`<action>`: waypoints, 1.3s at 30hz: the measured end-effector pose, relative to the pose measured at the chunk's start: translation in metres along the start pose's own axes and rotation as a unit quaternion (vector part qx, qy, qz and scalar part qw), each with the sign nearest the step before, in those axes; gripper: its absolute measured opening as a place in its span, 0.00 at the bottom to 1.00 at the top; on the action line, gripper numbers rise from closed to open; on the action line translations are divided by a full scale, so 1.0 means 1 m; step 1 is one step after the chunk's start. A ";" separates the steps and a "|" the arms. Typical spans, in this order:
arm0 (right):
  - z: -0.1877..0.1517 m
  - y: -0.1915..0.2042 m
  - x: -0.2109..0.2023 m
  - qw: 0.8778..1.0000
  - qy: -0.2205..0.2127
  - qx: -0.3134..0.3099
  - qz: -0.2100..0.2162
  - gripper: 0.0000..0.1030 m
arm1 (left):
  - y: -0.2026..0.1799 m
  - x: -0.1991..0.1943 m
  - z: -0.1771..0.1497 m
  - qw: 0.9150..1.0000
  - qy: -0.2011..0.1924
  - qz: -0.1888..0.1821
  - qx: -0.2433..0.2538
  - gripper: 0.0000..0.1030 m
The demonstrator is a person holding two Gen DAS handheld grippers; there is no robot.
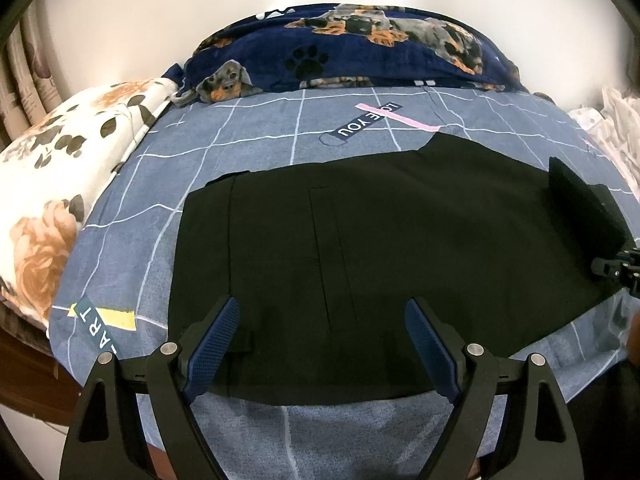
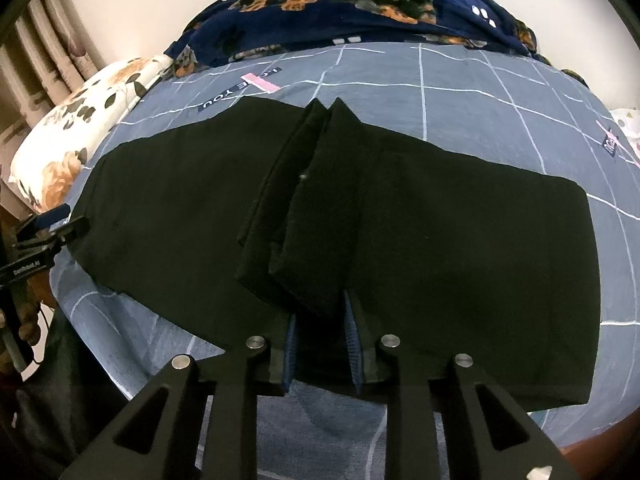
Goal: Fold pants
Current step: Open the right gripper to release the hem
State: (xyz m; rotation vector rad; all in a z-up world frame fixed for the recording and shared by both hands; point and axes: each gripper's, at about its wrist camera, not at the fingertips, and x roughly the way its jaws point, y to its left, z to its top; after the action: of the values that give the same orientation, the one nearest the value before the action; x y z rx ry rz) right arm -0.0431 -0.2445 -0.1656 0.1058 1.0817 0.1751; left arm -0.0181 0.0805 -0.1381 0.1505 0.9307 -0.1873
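The black pants [image 1: 360,240] are lying flat on the bed [image 1: 248,140], long axis running left to right across it, waistband end toward the floral pillow [image 1: 52,184]. The left tongs [image 1: 322,344] are hanging released over the near hem. The right tongs [image 2: 320,344] are pinching a raised fold of the pants.

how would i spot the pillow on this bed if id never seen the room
Start at the blue grid-patterned bedsheet where the black pants lie flat. Go to its left edge, below the navy dog-print blanket at the far end. The pillow is the only white thing there, printed with big orange flowers and dark leaves.
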 end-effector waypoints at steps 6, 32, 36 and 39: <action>0.000 0.000 0.001 1.000 0.003 -0.003 -0.001 0.22 | 0.000 0.000 0.000 1.000 0.000 0.001 0.001 0.82; 0.001 0.001 0.004 1.000 0.010 -0.008 0.015 0.33 | 0.002 0.000 -0.001 1.000 0.000 0.001 0.001 0.82; 0.000 0.002 0.004 1.000 0.012 -0.007 0.025 0.41 | 0.002 0.000 0.000 1.000 0.001 0.001 0.002 0.82; -0.001 0.003 0.003 0.999 0.014 -0.006 0.043 0.51 | 0.003 -0.001 0.000 1.000 0.001 0.001 0.002 0.83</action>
State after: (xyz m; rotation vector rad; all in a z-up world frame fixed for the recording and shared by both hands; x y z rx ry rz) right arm -0.0425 -0.2410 -0.1681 0.1398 1.1040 0.2614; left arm -0.0182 0.0834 -0.1377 0.1549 0.9324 -0.1876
